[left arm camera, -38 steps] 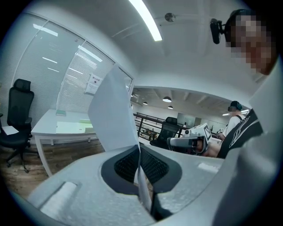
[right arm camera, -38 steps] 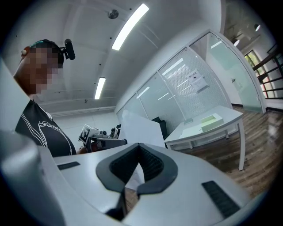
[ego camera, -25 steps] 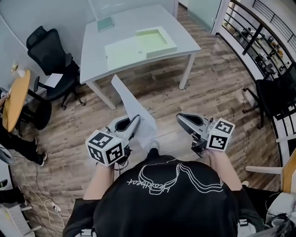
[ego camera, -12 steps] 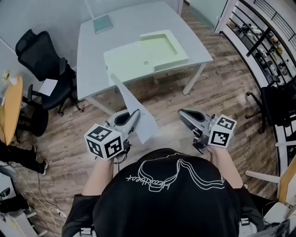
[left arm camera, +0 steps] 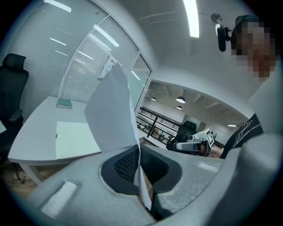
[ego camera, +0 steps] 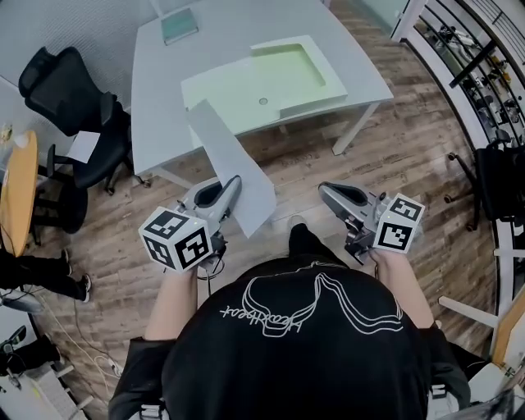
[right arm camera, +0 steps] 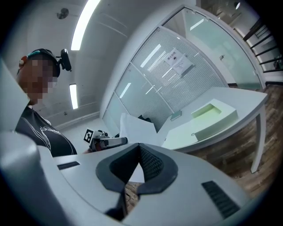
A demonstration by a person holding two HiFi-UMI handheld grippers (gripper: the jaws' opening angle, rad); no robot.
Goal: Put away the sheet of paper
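**Head view.** We stand on a wooden floor [ego camera: 394,156] in front of a grey table [ego camera: 156,90], with one gripper in each hand. The left gripper [ego camera: 231,189] is clenched on the lower edge of the sheet of paper [ego camera: 225,156]. The sheet rises at a slant from the jaws and hangs in the air over the floor. Its upper corner overlaps the near edge of the table in this view. We cannot tell whether it touches the table. The right gripper [ego camera: 325,191] is held level with the left one, well apart from the sheet.

**Left gripper view.** We see both pads pressed together with the sheet pinched between them.

**Right gripper view.** The jaws meet at their tips with nothing between them, and the sheet shows only in the background.

**Table.** On it lie a pale green tray [ego camera: 283,70] and, at the far edge, a book [ego camera: 179,25]. A black office chair [ego camera: 66,90] stands beside the table on our left.
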